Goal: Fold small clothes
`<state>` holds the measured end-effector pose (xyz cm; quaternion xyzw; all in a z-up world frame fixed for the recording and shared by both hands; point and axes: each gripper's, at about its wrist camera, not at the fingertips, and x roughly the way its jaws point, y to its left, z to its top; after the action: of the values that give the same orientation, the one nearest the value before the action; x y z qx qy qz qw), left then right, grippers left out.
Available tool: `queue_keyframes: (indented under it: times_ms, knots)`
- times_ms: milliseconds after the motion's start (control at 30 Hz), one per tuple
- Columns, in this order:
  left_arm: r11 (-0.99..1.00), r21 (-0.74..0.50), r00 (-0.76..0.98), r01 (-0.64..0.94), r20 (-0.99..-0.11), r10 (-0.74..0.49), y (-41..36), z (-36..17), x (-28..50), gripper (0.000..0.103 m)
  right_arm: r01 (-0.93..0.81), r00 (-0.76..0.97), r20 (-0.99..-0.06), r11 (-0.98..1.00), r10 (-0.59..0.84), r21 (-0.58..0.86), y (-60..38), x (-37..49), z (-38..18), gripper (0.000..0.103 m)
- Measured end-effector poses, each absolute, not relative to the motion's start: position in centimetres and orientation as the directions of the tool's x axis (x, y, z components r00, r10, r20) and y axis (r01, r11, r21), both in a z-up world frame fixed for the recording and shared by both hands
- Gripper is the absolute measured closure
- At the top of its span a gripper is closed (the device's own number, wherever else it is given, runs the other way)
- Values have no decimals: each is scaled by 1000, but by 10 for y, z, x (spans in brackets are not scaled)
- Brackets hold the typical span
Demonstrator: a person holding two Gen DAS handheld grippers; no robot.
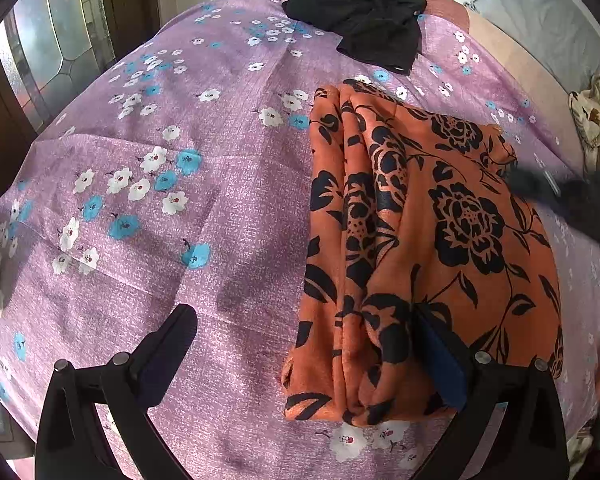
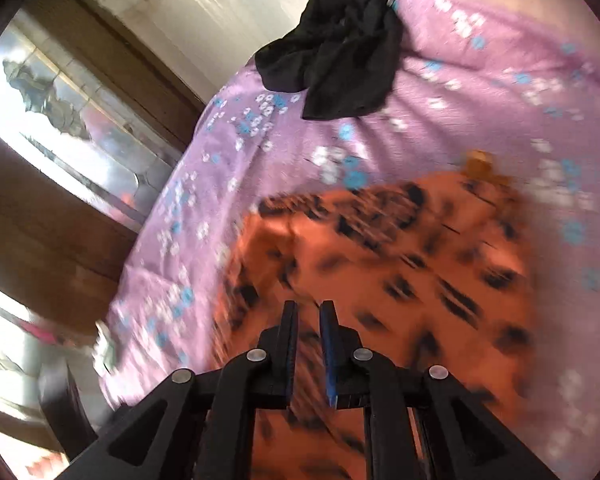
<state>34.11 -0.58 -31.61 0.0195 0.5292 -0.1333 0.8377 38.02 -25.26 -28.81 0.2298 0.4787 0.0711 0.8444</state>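
A crumpled black garment [image 1: 364, 16] is seen at the far edge of the purple floral sheet [image 1: 160, 208]. The folded orange floral cloth [image 1: 420, 240] is laid centre-right. The left gripper [image 1: 312, 344] is spread wide, nothing held; the right gripper [image 2: 309, 322] is held narrowly parted above the cloth, empty.

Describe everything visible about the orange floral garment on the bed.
The orange garment is soft fabric printed with black roses and leaves, folded into a rough rectangle with stacked layered edges along its left side. It lies flat on the purple flowered bedsheet. The left gripper stands open, one finger overlapping its near edge; contact is unclear.
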Motion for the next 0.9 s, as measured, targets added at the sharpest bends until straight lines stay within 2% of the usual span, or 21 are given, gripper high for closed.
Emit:
queue_keyframes:
  times_ms: [133, 233, 333, 500, 900]
  knots:
    - [967, -97, 417, 237, -889, -192, -7, -317, 338, 0, 101, 510, -796, 897, 325, 431, -258, 330, -289, 89]
    - [969, -63, 436, 237, -885, -165, -10, -318, 332, 0, 94, 450, -825, 901, 341, 424, -253, 305, -313, 88]
    - [973, -52, 458, 223, -876, -152, -10, -320, 328, 0, 92, 520, -787, 894, 333, 439, -253, 290, -328, 88]
    - [974, -19, 495, 227, -859, -132, -12, -319, 322, 0, 98, 552, -760, 878, 343, 468, -260, 281, -325, 89]
    - [974, 5, 504, 228, -856, -113, -18, -319, 323, 0, 87, 516, -772, 874, 371, 478, -258, 283, -329, 88]
